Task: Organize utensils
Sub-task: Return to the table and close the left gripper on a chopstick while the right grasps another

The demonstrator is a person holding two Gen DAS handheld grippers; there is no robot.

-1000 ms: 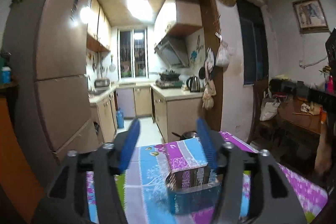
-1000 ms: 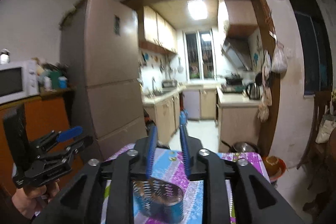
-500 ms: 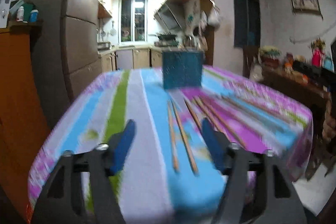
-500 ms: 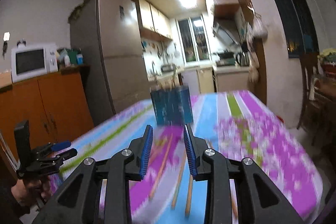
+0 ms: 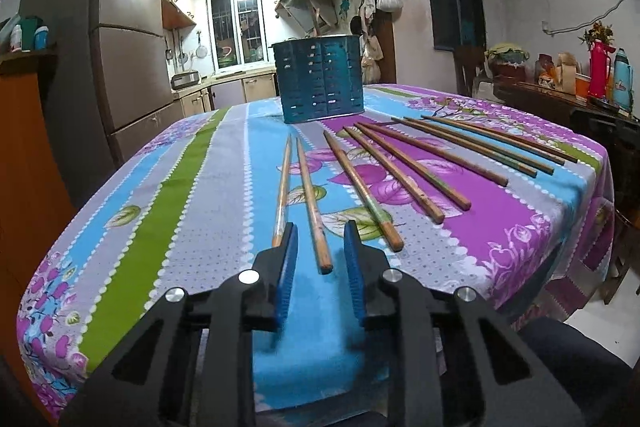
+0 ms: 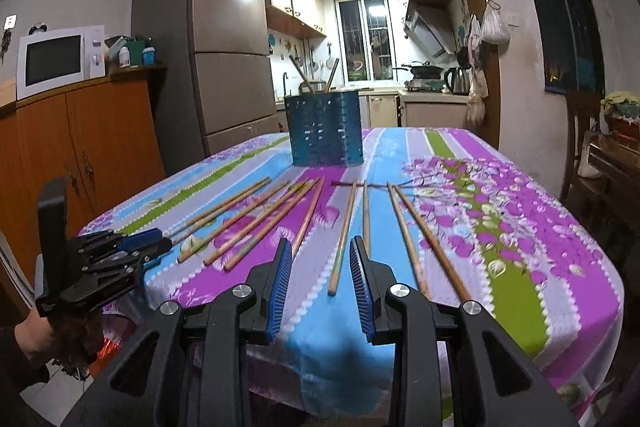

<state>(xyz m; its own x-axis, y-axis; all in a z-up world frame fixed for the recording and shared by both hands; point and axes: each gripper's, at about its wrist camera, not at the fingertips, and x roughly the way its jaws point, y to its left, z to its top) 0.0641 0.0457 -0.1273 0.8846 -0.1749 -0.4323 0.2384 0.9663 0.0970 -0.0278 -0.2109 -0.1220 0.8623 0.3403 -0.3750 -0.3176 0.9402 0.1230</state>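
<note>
- Left gripper low over the near table edge, its blue pads parted; jaws have just been closing, nothing gripped
- A chopstick's near end lies between the tips, untouched
- More chopsticks fan out on the cloth
- Blue holder upright at the far end

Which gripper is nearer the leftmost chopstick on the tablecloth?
Left. The left gripper sits at the table edge with the leftmost chopstick just beside its left finger. The right gripper is further right, lined up with chopsticks several places along the row.
</note>
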